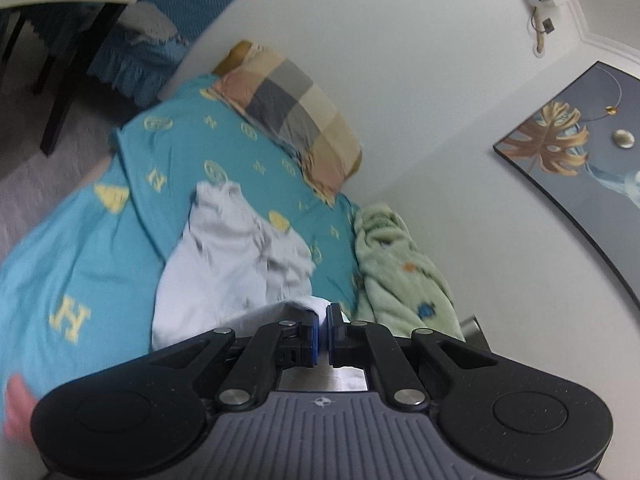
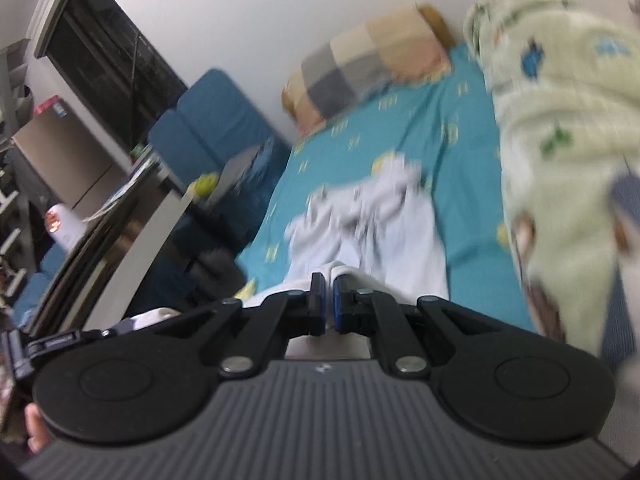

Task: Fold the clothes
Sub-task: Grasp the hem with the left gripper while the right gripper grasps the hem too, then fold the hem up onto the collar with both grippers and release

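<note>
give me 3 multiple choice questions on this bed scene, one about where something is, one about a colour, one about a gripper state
1. Where does the checked pillow lie?
A. at the far end of the bed, against the wall
B. on the floor
C. on top of the white garment

2. What colour is the bedsheet?
A. red
B. teal with yellow motifs
C. plain black

3. How does the left gripper stand?
A. wide open above the bed
B. shut on the green blanket
C. shut on the white garment

Answers:
1 A, the pillow sits on the sheet beside the white wall, beyond the white garment.
2 B, the sheet is teal with yellow letters and emblems.
3 C, white cloth shows between its closed blue pads; the green blanket lies apart. The right gripper pinches the same garment.
</note>
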The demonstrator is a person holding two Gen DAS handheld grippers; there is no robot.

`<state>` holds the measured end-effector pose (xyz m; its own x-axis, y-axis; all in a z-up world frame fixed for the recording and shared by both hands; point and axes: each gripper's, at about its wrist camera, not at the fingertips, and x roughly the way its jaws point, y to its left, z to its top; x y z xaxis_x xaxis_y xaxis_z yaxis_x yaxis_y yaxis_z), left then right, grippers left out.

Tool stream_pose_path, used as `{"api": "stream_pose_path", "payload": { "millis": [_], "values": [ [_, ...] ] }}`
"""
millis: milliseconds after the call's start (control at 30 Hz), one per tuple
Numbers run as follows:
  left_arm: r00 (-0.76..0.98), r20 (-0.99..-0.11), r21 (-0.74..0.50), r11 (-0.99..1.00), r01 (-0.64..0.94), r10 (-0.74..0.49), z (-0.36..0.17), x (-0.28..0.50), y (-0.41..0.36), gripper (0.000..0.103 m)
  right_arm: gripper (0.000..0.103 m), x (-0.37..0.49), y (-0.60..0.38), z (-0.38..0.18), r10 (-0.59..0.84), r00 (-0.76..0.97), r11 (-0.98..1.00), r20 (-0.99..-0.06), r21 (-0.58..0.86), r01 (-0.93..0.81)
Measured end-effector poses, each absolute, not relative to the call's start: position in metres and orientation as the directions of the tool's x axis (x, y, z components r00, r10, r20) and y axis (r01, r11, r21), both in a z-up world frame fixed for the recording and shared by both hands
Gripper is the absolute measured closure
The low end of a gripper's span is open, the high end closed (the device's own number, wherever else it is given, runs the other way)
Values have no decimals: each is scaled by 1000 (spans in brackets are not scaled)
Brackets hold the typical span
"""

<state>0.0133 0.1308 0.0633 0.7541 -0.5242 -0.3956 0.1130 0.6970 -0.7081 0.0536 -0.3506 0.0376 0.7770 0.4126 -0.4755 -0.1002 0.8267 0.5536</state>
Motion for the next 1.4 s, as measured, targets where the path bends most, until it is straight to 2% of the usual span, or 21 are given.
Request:
{"api": "stream_pose_path", "payload": {
  "millis": [167,400,533,700,867,1033,1067,1133,1167,1200,1300,1400],
  "values": [
    [781,-417,-665,742,87,-465,47,89,118,99,96,121,-347,10,360,791,851,-495,522,-60],
    [782,-459,-611,789,68,-422,-12,187,107,99,96,206,-343,-39,297,797,875,-525,485,-6],
    [776,-487,-552,830,81,-400,-48,224,98,98,96,239,-337,-75,293,776,883,-558,469,3],
    [719,-578,-520,853,41,-386,-100,264,94,98,96,268,-322,-114,260,734,920,-628,392,9],
    [678,-620,-510,860,35,-395,-122,276,92,96,94,277,-326,-132,255,720,913,-645,406,41],
    [663,-629,-475,876,85,-406,-113,271,86,70,92,272,-321,-126,244,738,920,-629,390,28],
    [665,-629,-467,880,91,-402,-109,268,84,65,89,271,-320,-123,241,741,923,-627,383,24],
    [673,-629,-442,891,102,-389,-101,260,79,45,72,265,-317,-119,238,750,927,-617,374,14],
    [679,-630,-422,900,109,-377,-97,255,76,42,54,262,-316,-116,237,760,929,-605,371,5],
    [685,-630,-402,908,116,-366,-93,250,72,36,42,258,-314,-114,230,771,933,-593,359,-2],
    [704,-620,-346,926,151,-346,-80,232,60,25,40,246,-311,-106,209,795,944,-569,330,-13],
    [717,-609,-302,935,185,-339,-69,211,48,22,40,230,-309,-99,218,801,942,-558,336,-22]
  ]
}}
